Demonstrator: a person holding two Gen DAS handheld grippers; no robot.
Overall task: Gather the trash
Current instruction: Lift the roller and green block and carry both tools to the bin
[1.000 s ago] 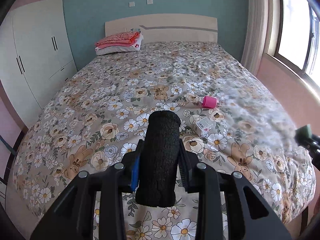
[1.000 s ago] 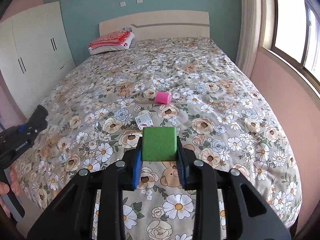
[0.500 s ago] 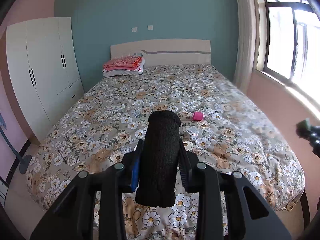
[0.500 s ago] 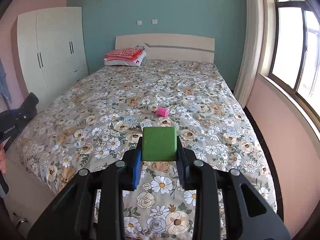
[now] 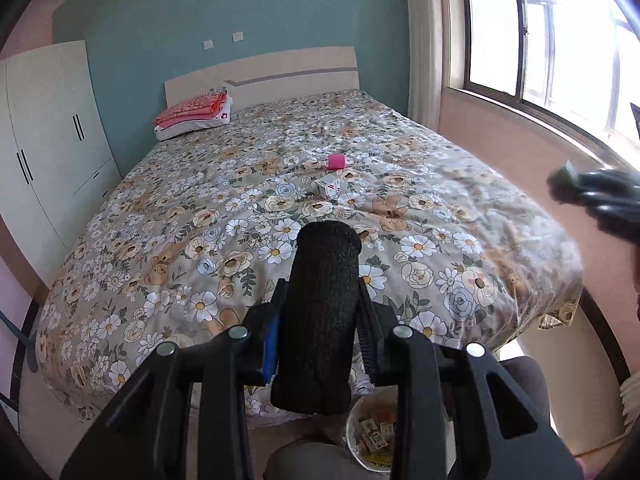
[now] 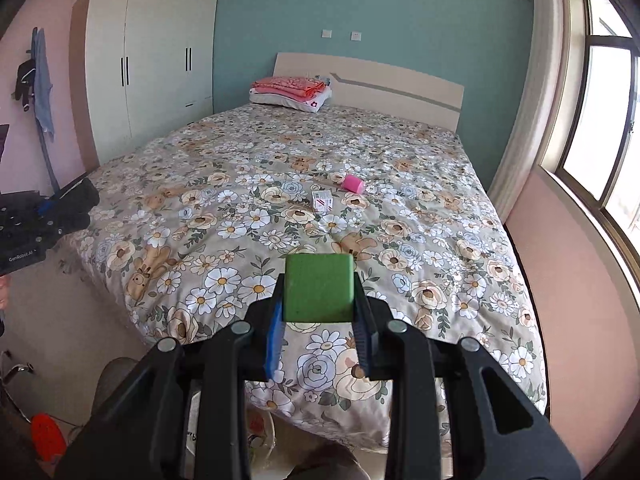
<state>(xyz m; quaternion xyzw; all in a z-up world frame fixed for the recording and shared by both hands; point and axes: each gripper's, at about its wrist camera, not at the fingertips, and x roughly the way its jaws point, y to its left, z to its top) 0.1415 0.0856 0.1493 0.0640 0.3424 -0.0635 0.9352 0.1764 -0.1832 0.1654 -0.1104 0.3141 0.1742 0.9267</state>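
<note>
My left gripper (image 5: pixel 320 320) is shut on a black foam cylinder (image 5: pixel 322 312), held above the foot of the bed. My right gripper (image 6: pixel 319 312) is shut on a green foam block (image 6: pixel 319 288). A pink cup (image 5: pixel 336 162) lies on its side mid-bed, with a small white box (image 5: pixel 328 188) just in front of it; both also show in the right wrist view, the cup (image 6: pixel 354 183) and the box (image 6: pixel 323 201). A round trash bin (image 5: pixel 370 436) holding wrappers sits on the floor below my left gripper. The right gripper shows blurred at the left view's right edge (image 5: pixel 592 196).
The floral bedspread (image 5: pixel 200 240) covers the bed. Folded pink bedding on a pillow (image 5: pixel 192 116) lies by the headboard. A white wardrobe (image 6: pixel 148 72) stands left, a window (image 5: pixel 540 40) right. A bag opening (image 6: pixel 280 448) and a red object (image 6: pixel 48 436) are on the floor.
Both grippers have pulled back and up from the bed, still shut on the same items. The bed's foot edge, the floor and the trash bin have come into view.
</note>
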